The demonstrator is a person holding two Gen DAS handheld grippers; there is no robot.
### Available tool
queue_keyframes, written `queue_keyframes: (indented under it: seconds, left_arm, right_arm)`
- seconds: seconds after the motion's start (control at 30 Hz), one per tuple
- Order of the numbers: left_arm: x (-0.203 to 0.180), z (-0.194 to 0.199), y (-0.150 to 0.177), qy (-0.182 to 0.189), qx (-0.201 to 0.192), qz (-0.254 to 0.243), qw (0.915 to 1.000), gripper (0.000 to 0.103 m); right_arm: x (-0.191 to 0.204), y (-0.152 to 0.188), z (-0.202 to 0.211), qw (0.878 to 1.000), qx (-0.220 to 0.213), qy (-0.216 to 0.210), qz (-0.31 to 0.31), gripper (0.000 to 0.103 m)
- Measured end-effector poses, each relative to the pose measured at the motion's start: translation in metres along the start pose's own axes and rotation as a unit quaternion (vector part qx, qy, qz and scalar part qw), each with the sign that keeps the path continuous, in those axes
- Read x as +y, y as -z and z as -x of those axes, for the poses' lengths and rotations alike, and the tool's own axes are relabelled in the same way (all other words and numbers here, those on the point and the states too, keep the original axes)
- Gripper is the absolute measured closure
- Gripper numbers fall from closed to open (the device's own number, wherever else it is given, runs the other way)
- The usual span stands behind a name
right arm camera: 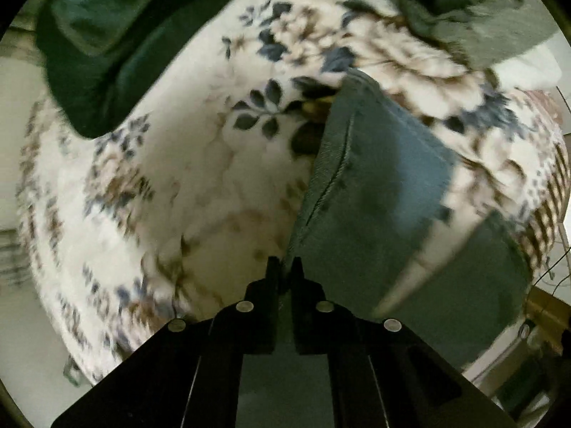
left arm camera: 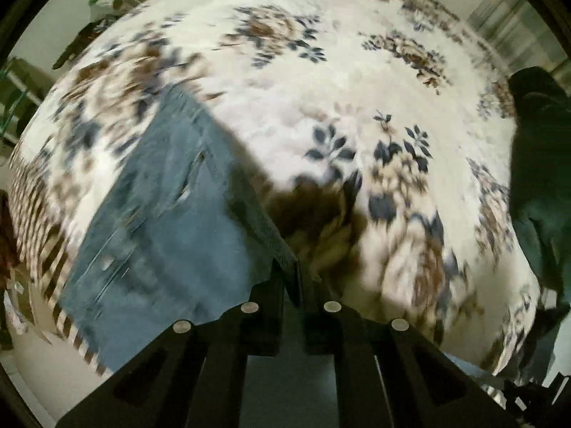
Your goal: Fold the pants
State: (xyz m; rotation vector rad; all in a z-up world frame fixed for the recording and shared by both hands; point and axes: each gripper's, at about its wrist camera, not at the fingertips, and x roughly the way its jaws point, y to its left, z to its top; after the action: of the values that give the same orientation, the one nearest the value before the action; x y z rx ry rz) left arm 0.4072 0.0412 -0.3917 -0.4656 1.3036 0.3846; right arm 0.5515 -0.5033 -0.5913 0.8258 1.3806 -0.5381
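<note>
Blue denim pants (left arm camera: 160, 221) lie on a white floral blanket (left arm camera: 303, 82), stretching from my left gripper toward the far left. My left gripper (left arm camera: 289, 265) is shut on an edge of the pants, lifted a little above the blanket. In the right wrist view the pants (right arm camera: 378, 185) run up and right from my right gripper (right arm camera: 284, 265), which is shut on a seamed edge of them. The picture is motion-blurred in both views.
The blanket (right arm camera: 200, 178) covers a bed. A dark green garment (right arm camera: 107, 53) lies at the blanket's far left in the right view; it also shows dark at the right edge of the left view (left arm camera: 539, 178). Furniture stands beyond the bed edges.
</note>
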Motion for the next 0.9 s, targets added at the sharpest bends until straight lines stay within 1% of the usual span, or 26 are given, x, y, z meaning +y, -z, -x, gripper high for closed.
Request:
queue_keyframes:
  seconds: [0.03, 0.07, 0.1, 0.17, 0.2, 0.27, 0.3, 0.4, 0.43, 0.47, 0.5, 0.53, 0.57, 0.6, 0.63, 0.67, 0.7, 0.73, 0.77, 0.8, 0.83, 0.87, 0.9]
  left_arm:
    - [0.012, 0.001, 0.017, 0.002, -0.001, 0.004, 1.0000, 0.099]
    - [0.028, 0.009, 0.038, 0.004, 0.002, 0.010, 0.9999, 0.099]
    - [0.040, -0.007, 0.040, 0.006, 0.007, 0.016, 0.9998, 0.099]
    - [0.075, -0.014, 0.084, 0.001, 0.024, 0.034, 0.9991, 0.099]
    - [0.089, -0.025, 0.097, -0.004, 0.035, 0.042, 0.9985, 0.099]
    - [0.108, -0.051, 0.127, -0.019, 0.058, 0.056, 0.9966, 0.099]
    - [0.118, -0.066, 0.139, -0.027, 0.072, 0.060, 0.9952, 0.099]
    - [0.131, -0.099, 0.163, -0.037, 0.095, 0.072, 0.9921, 0.098]
    - [0.132, -0.104, 0.166, -0.040, 0.094, 0.074, 0.9920, 0.097]
    - [0.133, -0.107, 0.168, -0.039, 0.093, 0.076, 0.9920, 0.095]
    - [0.133, -0.109, 0.168, -0.039, 0.093, 0.078, 0.9918, 0.094]
    - [0.133, -0.108, 0.167, -0.036, 0.091, 0.082, 0.9918, 0.094]
    - [0.133, -0.105, 0.166, -0.030, 0.087, 0.087, 0.9919, 0.094]
    - [0.133, -0.101, 0.165, -0.022, 0.081, 0.093, 0.9921, 0.094]
    - [0.134, -0.096, 0.164, -0.017, 0.074, 0.097, 0.9924, 0.094]
    - [0.134, -0.092, 0.161, -0.013, 0.070, 0.100, 0.9925, 0.089]
    - [0.134, -0.087, 0.160, -0.008, 0.067, 0.100, 0.9927, 0.082]
    - [0.132, -0.084, 0.158, -0.005, 0.062, 0.098, 0.9932, 0.064]
    - [0.129, -0.081, 0.156, -0.006, 0.055, 0.093, 0.9941, 0.045]
    - [0.126, -0.079, 0.153, -0.011, 0.047, 0.089, 0.9949, 0.037]
    - [0.127, -0.080, 0.152, -0.013, 0.043, 0.086, 0.9953, 0.028]
    - [0.125, -0.081, 0.149, -0.014, 0.041, 0.083, 0.9956, 0.028]
    - [0.122, -0.083, 0.145, -0.019, 0.041, 0.080, 0.9957, 0.028]
  right_arm:
    - [-0.005, 0.004, 0.017, 1.000, -0.001, -0.007, 0.005, 0.098]
    - [-0.018, 0.023, 0.024, 1.000, -0.004, -0.011, 0.013, 0.098]
    - [-0.033, 0.024, 0.041, 1.000, -0.003, -0.013, 0.018, 0.098]
    - [-0.057, 0.046, 0.046, 1.000, -0.002, -0.010, 0.027, 0.098]
    - [-0.072, 0.064, 0.041, 0.999, -0.001, -0.004, 0.034, 0.098]
    - [-0.111, 0.073, 0.044, 0.999, 0.011, 0.001, 0.035, 0.098]
    - [-0.126, 0.085, 0.036, 0.999, 0.019, 0.008, 0.033, 0.098]
    - [-0.168, 0.100, 0.013, 0.998, 0.033, 0.027, 0.039, 0.098]
    - [-0.181, 0.100, 0.008, 0.998, 0.037, 0.029, 0.036, 0.098]
    - [-0.195, 0.104, -0.001, 0.998, 0.047, 0.022, 0.033, 0.098]
    - [-0.203, 0.105, -0.006, 0.998, 0.057, 0.019, 0.035, 0.091]
    - [-0.215, 0.106, -0.011, 0.997, 0.070, 0.019, 0.032, 0.088]
    - [-0.223, 0.106, -0.010, 0.997, 0.074, 0.015, 0.028, 0.082]
    - [-0.234, 0.108, -0.006, 0.997, 0.072, -0.003, 0.023, 0.070]
    - [-0.245, 0.108, 0.001, 0.998, 0.062, -0.009, 0.020, 0.064]
    - [-0.252, 0.106, 0.008, 0.998, 0.054, -0.012, 0.018, 0.057]
    - [-0.262, 0.104, 0.016, 0.999, 0.037, -0.027, 0.009, 0.052]
    - [-0.271, 0.101, 0.022, 0.999, 0.024, -0.042, -0.004, 0.050]
    - [-0.277, 0.098, 0.024, 0.999, 0.016, -0.047, -0.014, 0.049]
    - [-0.286, 0.093, 0.027, 0.998, 0.001, -0.055, -0.032, 0.049]
    - [-0.292, 0.087, 0.024, 0.997, -0.003, -0.060, -0.050, 0.049]
    - [-0.296, 0.081, 0.024, 0.996, -0.004, -0.063, -0.061, 0.049]
    - [-0.300, 0.075, 0.019, 0.994, -0.007, -0.075, -0.078, 0.049]
